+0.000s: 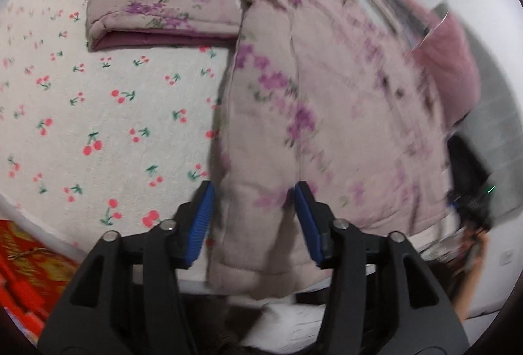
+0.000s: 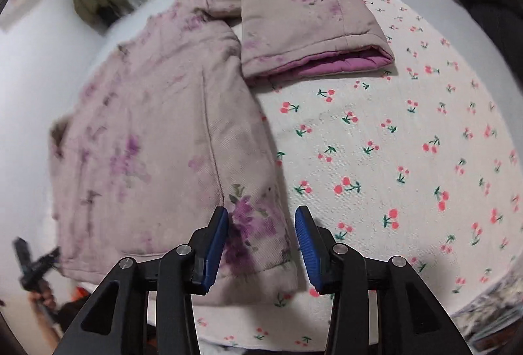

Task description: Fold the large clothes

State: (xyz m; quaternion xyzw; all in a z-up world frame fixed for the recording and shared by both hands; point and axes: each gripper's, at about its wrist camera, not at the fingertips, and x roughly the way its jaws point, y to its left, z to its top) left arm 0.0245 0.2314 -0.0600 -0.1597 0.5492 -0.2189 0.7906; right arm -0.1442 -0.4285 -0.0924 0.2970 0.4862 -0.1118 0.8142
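Presently: padded floral jacket flat on cherry-print bed sheet, one sleeve folded across | left tongs released, hem edge between pads, no pressing seen | right tongs released, straddling hem corner, likewise not clamped.

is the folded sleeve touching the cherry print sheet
Touching. The right wrist view shows the folded sleeve of the padded floral jacket lying flat on the cherry print sheet, its purple-lined cuff edge resting on it with no gap.
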